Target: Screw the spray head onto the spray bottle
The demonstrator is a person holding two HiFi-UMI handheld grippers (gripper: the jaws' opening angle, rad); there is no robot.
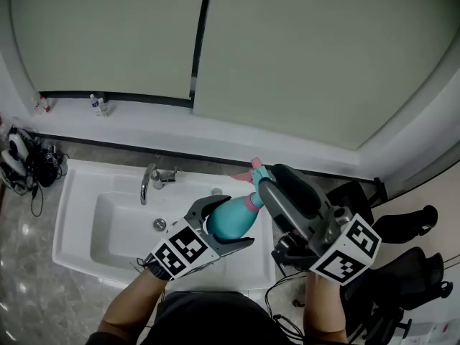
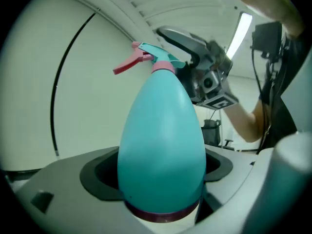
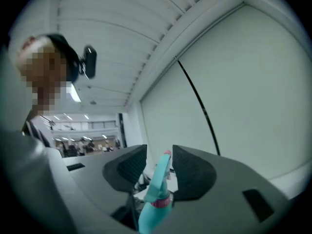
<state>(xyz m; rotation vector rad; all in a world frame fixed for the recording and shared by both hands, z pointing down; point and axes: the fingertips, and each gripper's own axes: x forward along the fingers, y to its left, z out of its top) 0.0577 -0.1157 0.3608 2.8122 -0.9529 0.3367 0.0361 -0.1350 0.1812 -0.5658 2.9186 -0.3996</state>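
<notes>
The left gripper (image 1: 238, 221) clamps the teal spray bottle (image 2: 161, 145) by its belly above the white sink's (image 1: 72, 214) right rim. Its spray head (image 1: 256, 175), at the bottle's 1 o'clock, sits unpinched between the right gripper's (image 1: 268, 179) parted jaws.

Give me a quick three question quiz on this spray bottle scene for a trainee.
1. The left gripper is clamped on: A) a sponge, B) the spray bottle, C) a mug?
2. True or false: the spray bottle lies in the sink.
3. Fill in: the spray head, between the jaws of the right gripper, has a trigger coloured ___.
Key: 1 B; 2 false; 3 pink.
</notes>
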